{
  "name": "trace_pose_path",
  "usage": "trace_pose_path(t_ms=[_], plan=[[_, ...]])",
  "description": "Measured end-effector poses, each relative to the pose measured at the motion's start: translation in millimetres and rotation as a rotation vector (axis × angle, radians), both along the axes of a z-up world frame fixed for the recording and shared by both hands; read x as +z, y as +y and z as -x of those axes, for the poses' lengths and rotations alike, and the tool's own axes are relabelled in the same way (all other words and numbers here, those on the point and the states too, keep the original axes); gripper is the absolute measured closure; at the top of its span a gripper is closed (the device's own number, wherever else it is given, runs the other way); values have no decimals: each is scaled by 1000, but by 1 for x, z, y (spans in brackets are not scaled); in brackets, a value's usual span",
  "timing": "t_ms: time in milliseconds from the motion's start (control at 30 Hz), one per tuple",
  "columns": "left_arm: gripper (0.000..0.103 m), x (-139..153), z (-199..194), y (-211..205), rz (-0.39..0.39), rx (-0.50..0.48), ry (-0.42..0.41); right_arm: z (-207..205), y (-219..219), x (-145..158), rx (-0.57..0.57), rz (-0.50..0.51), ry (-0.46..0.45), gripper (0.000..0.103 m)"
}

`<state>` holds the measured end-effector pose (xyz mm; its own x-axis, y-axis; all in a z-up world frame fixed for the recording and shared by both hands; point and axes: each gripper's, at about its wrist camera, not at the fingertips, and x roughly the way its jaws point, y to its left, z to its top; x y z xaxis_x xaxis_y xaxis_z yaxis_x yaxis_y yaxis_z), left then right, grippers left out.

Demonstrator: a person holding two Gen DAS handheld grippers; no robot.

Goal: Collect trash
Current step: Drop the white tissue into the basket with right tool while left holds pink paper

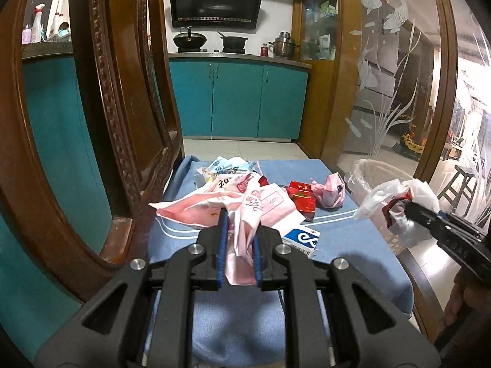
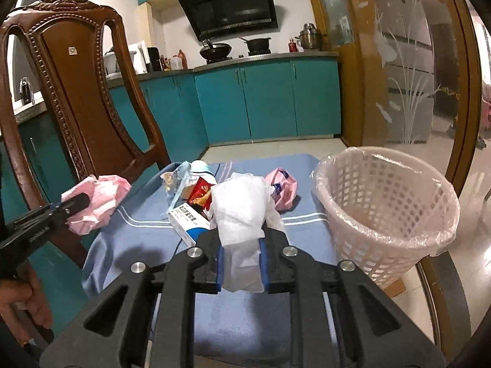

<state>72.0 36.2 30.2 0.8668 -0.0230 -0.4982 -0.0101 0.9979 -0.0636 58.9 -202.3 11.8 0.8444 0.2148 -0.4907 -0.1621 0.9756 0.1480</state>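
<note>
My left gripper (image 1: 240, 220) is shut on a crumpled pink paper bag (image 1: 245, 214), held above a blue cloth (image 1: 337, 233); it also shows at the left of the right wrist view (image 2: 95, 205). My right gripper (image 2: 242, 239) is shut on a white tissue wad (image 2: 242, 211), left of a lined white mesh trash basket (image 2: 383, 202). On the cloth lie a red box (image 1: 302, 197), a pink crumpled bag (image 1: 330, 191), a blue-and-white box (image 1: 302, 239) and wrappers (image 1: 227, 168).
A carved wooden chair back (image 2: 76, 86) stands close on the left. A frosted glass door (image 1: 392, 76) is on the right behind the basket. Teal kitchen cabinets (image 2: 267, 101) and a stove are far beyond.
</note>
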Motion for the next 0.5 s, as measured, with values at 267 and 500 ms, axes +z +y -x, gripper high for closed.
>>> trace_pose_path(t_ms=[267, 500], plan=[[88, -1, -2, -2, -9, -7, 11, -6, -2, -2, 1, 5, 3, 84], [88, -3, -4, -1, -15, -8, 20, -7, -3, -1, 1, 3, 7, 84]])
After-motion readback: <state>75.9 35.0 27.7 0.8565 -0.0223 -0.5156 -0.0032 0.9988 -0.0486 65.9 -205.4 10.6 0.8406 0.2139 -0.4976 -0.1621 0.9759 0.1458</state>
